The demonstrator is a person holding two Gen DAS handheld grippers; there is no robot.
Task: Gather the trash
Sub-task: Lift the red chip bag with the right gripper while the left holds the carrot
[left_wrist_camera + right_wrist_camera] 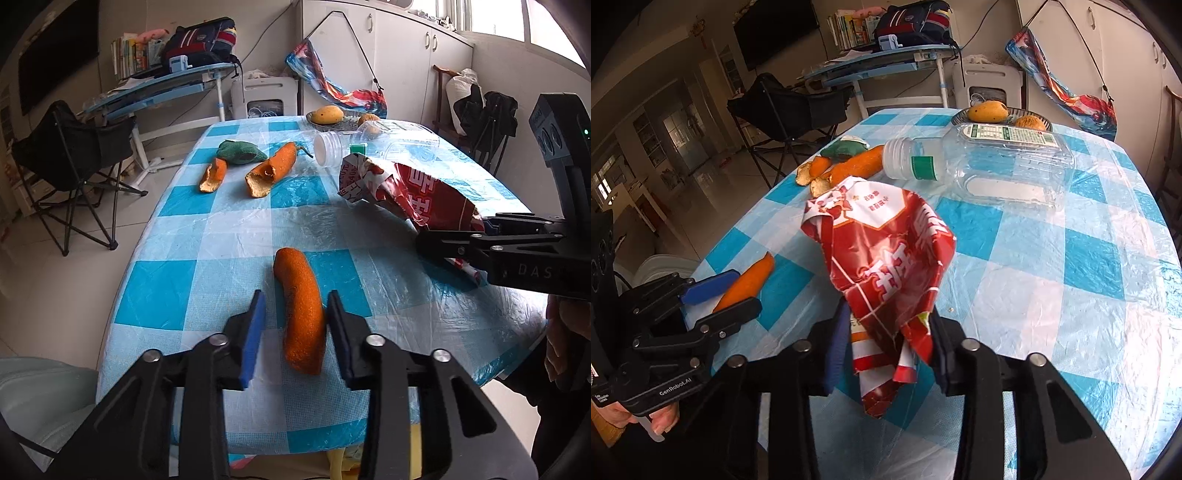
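Observation:
A long orange peel (303,314) lies on the blue checked tablecloth (207,236), between the fingers of my left gripper (295,306), which is open around it; its right finger touches the peel. My right gripper (888,325) is shut on a crumpled red snack bag (886,254) and holds it above the table. The bag also shows in the left wrist view (413,192). Two more orange peels (271,168) and a green scrap (240,152) lie farther back. An empty clear plastic bottle (990,166) lies on its side.
A dish with a mango (327,114) stands at the table's far edge. A black folding chair (70,155) and a blue desk (159,85) stand left of the table. White cabinets (388,55) line the back wall. The table's near edge is just under my left gripper.

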